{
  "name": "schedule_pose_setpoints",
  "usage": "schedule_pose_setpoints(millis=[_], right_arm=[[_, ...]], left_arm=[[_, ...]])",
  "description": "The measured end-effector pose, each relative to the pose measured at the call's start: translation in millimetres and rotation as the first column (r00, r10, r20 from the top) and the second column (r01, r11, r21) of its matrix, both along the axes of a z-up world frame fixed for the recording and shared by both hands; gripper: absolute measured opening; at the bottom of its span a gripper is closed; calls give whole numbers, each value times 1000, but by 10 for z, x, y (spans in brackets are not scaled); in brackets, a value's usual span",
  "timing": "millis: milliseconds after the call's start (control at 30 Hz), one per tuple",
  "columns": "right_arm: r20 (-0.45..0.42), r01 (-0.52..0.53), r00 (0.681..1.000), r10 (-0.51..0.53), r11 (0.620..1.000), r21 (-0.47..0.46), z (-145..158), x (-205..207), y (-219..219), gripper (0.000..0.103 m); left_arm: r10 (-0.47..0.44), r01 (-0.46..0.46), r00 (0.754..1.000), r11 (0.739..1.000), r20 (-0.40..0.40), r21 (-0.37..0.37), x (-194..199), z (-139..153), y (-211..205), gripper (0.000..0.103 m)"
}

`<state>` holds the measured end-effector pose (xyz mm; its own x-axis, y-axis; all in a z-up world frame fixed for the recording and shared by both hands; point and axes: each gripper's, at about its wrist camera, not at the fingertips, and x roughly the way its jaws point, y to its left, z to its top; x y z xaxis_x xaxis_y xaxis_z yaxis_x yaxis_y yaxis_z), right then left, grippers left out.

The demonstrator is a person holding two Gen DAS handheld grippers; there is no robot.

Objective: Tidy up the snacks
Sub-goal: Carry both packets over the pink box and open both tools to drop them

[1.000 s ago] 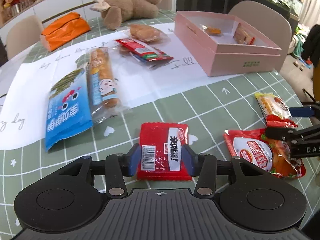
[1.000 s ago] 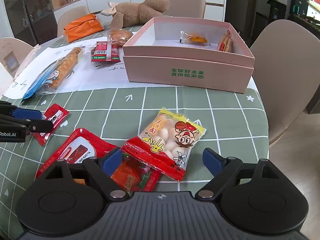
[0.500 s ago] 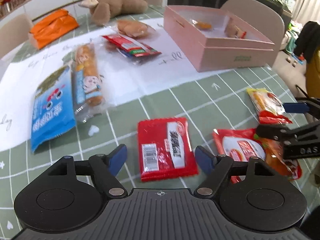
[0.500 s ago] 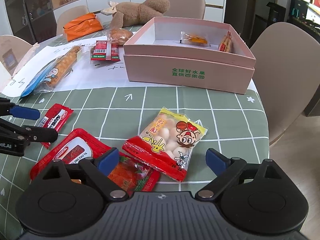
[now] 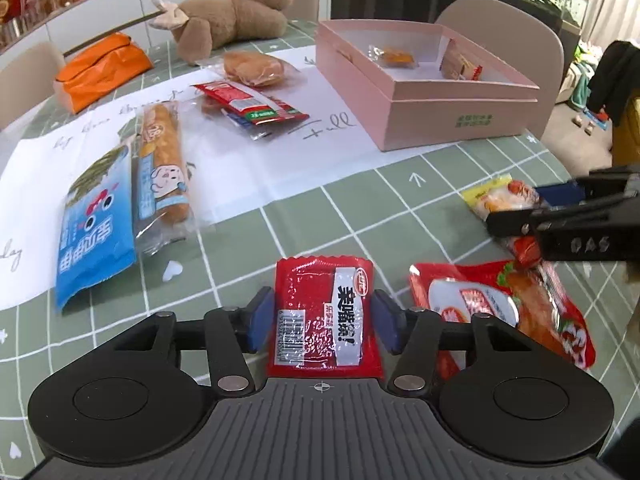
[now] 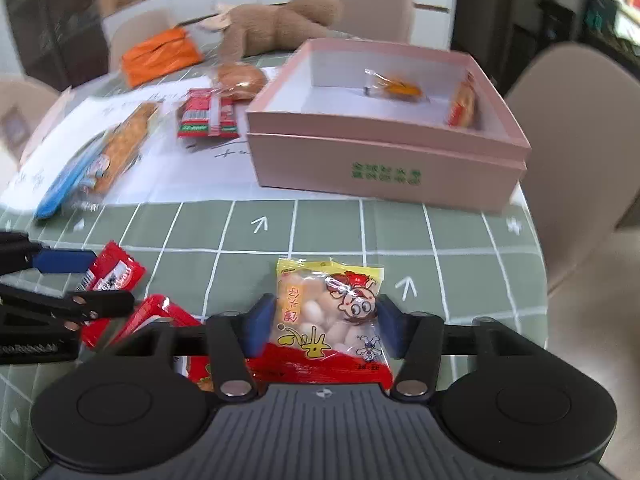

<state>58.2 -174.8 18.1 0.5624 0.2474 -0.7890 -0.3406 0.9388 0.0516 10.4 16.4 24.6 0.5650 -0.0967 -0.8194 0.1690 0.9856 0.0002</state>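
Note:
My left gripper (image 5: 322,322) is shut on a small red snack packet (image 5: 324,316), its blue pads against both sides. My right gripper (image 6: 326,328) is shut on a yellow-and-red bag of white candies (image 6: 330,324), which looks raised off the cloth. A larger red sausage pack (image 5: 500,308) lies on the table to the right of the red packet. The open pink box (image 6: 384,160) stands ahead of my right gripper and holds two small snacks (image 6: 394,88). The left gripper shows at the left edge of the right wrist view (image 6: 60,284).
A white paper sheet (image 5: 248,152) carries a blue packet (image 5: 96,224), a bread stick pack (image 5: 164,160), red packets (image 5: 248,104) and a bun (image 5: 254,68). A teddy bear (image 5: 228,16) and an orange pouch (image 5: 102,66) lie at the back. Chairs ring the table.
Both grippers were open half a second ago. The left has closed on the red packet again. The right has moved forward, turned and closed on the candy bag.

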Motion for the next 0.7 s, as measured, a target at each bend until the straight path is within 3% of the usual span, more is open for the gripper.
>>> schedule_pose_setpoints(millis=[233,367,567,633,700], right_arm=[[6,-10,1000,10,1000,7,80,-76,-171,52],[75,-3,997,2,1000,15,268,-96,-327,52],[360,-48,932,39,999,17,1086,112,-326,53],[406,-47,913,43,999,0,1211,328,-251,53],[400,-35,916,41,999,-22,1196,577,-189,68]], left_arm=[[-32,34,999,999,43,-28,-114,121,-61,54],[-37,59,991,983,129,-171,40,570,-24,54],[-118,217,940,931,321,-293,944,1523,-157,64],[-143,241,947,909,287,-341,1404,1618,-232,65],[-157,228,964,904,214,-361,1805,1526,-294,65]])
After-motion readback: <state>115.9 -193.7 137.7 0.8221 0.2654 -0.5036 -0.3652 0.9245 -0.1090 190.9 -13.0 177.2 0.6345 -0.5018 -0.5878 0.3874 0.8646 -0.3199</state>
